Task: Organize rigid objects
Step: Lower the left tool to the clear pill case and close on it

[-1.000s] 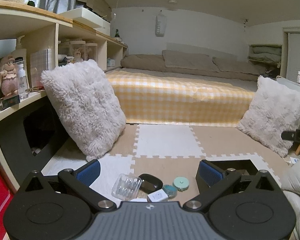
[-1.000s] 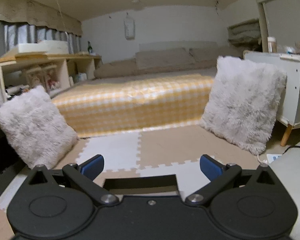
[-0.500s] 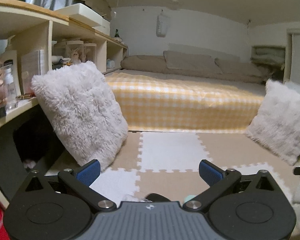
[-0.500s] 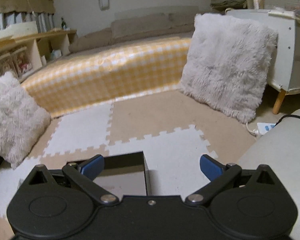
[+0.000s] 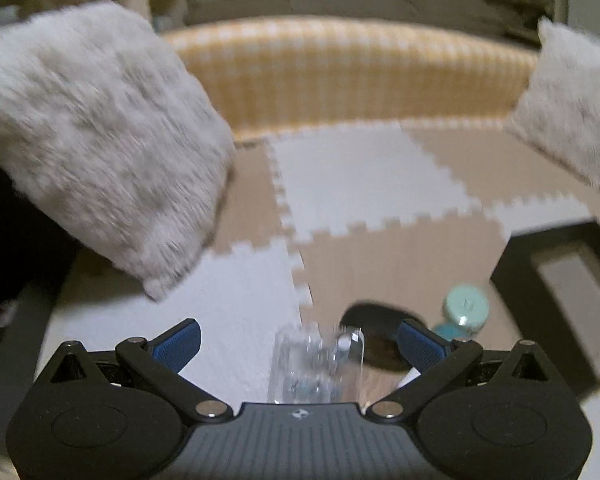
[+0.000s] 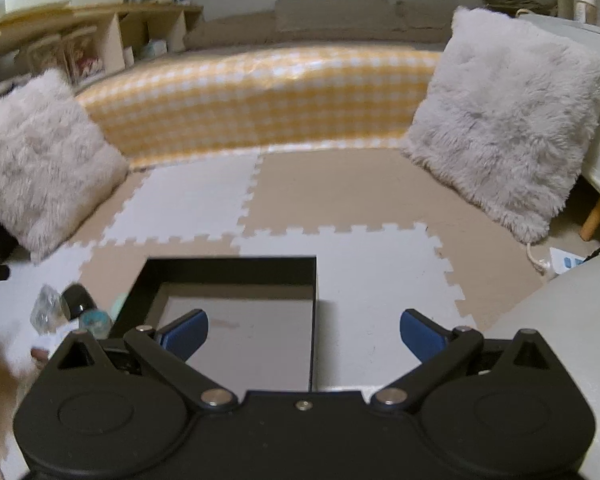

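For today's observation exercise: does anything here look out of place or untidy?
Yes. Small items lie loose on the foam mat beside the black tray instead of inside it: a clear plastic case, a dark oval object and a mint round item. The tray looks empty. Both grippers are open.

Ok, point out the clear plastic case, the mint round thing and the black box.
clear plastic case (image 5: 318, 362), left wrist view, its transparent top face
mint round thing (image 5: 465, 307), left wrist view, its flat top
black box (image 6: 232, 270), right wrist view, its far wall
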A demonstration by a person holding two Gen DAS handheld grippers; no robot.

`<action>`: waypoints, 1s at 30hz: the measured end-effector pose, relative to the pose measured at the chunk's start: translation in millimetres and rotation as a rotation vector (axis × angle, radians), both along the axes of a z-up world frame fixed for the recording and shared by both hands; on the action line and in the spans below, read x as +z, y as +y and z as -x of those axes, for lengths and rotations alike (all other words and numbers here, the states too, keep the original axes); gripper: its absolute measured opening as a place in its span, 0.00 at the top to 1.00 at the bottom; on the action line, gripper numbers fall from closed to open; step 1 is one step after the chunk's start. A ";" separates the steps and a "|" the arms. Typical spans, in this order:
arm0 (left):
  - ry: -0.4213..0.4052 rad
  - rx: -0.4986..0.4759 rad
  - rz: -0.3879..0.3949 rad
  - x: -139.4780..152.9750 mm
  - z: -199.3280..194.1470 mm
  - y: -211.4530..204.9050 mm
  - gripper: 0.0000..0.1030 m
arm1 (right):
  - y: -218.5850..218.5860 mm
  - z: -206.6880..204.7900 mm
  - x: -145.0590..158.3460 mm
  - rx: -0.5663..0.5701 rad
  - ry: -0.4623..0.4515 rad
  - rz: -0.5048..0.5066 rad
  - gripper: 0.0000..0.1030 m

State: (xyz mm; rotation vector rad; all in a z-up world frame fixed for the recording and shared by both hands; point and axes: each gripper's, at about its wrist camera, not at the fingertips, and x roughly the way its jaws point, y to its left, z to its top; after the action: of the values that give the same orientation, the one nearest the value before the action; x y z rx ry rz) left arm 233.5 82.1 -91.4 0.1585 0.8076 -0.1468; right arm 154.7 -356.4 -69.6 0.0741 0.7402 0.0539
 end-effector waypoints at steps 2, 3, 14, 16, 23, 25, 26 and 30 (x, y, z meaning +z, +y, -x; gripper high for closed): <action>0.038 -0.039 -0.002 -12.6 -6.0 1.0 0.00 | 0.4 -2.5 -4.2 0.001 0.021 0.001 0.00; 0.055 -0.054 -0.003 -18.7 -9.1 0.8 0.00 | 0.0 -4.1 -6.6 0.000 0.035 -0.003 0.00; 0.169 -0.090 0.025 -58.2 -33.3 5.4 0.05 | -5.9 -16.8 -32.5 -0.004 0.256 -0.124 0.51; 0.181 -0.102 0.033 -62.5 -35.3 3.4 0.07 | -4.8 -18.1 -34.0 -0.001 0.269 -0.126 0.61; 0.207 -0.108 0.020 -72.7 -39.2 -5.0 0.21 | -4.7 -19.4 -35.2 -0.006 0.283 -0.107 0.82; 0.210 -0.100 0.025 -73.8 -40.1 -4.9 0.27 | -6.4 -19.6 -36.3 -0.018 0.288 -0.113 0.84; 0.209 -0.094 0.017 -74.2 -40.0 -5.3 0.29 | -5.6 -20.1 -36.9 -0.024 0.292 -0.100 0.87; 0.205 -0.089 0.000 -72.5 -38.6 -6.1 0.29 | -2.7 -20.3 -38.5 -0.008 0.299 -0.070 0.89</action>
State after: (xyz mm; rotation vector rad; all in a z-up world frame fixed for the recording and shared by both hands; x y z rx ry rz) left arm 272.1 76.0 -163.9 0.1814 1.0052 -0.2496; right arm 175.0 -359.1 -108.0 0.1539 1.0366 0.0622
